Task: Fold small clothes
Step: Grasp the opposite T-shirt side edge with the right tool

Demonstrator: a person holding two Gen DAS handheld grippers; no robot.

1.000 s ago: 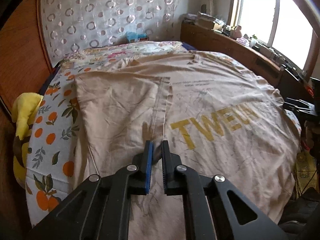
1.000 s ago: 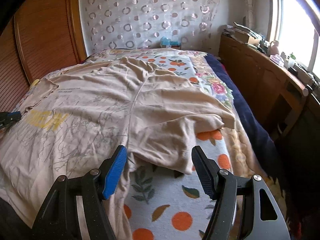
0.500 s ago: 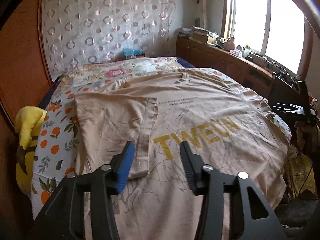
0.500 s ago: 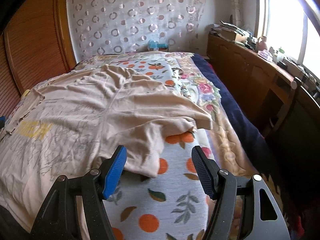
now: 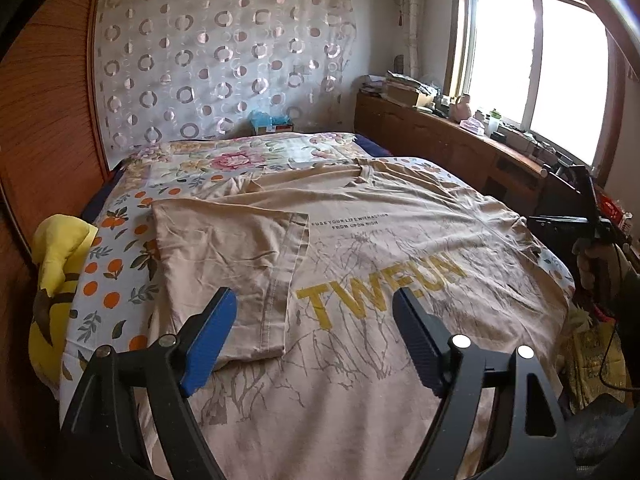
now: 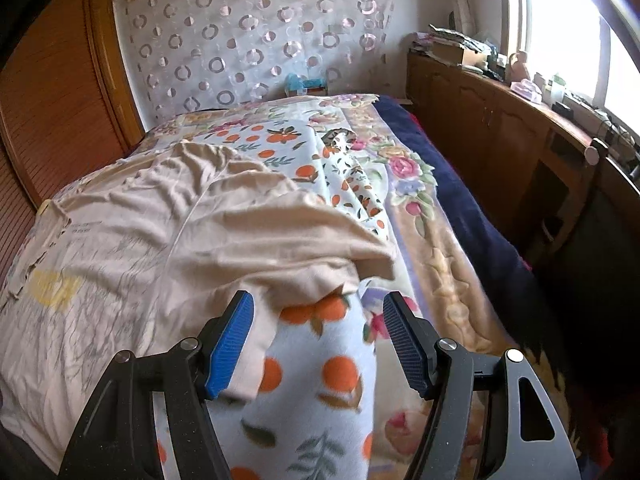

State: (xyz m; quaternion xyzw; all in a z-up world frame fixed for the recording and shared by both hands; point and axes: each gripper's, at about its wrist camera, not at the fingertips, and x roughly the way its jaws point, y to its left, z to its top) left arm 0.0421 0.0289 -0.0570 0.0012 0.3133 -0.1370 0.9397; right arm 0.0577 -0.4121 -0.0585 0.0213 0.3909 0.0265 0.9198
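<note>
A beige T-shirt (image 5: 400, 248) with yellow lettering lies spread front-up on the bed. Its left sleeve (image 5: 224, 252) is folded inward onto the chest. My left gripper (image 5: 316, 340) is open and empty, raised above the shirt's lower left part. In the right wrist view the shirt (image 6: 132, 236) fills the left side, and its other sleeve (image 6: 320, 256) lies rumpled and unfolded on the blanket. My right gripper (image 6: 318, 340) is open and empty, just short of that sleeve's edge. The right gripper's body also shows at the right edge of the left wrist view (image 5: 580, 224).
The bed has an orange-print blanket (image 6: 320, 380) and a floral quilt (image 5: 248, 156). A yellow plush toy (image 5: 52, 280) lies at the bed's left edge. A wooden cabinet (image 6: 500, 120) with clutter runs under the window. A wooden wardrobe (image 6: 48, 92) stands at left.
My left gripper let go of the folded sleeve, opened wide and pulled back and up. My right gripper stayed open and shifted right toward the other sleeve.
</note>
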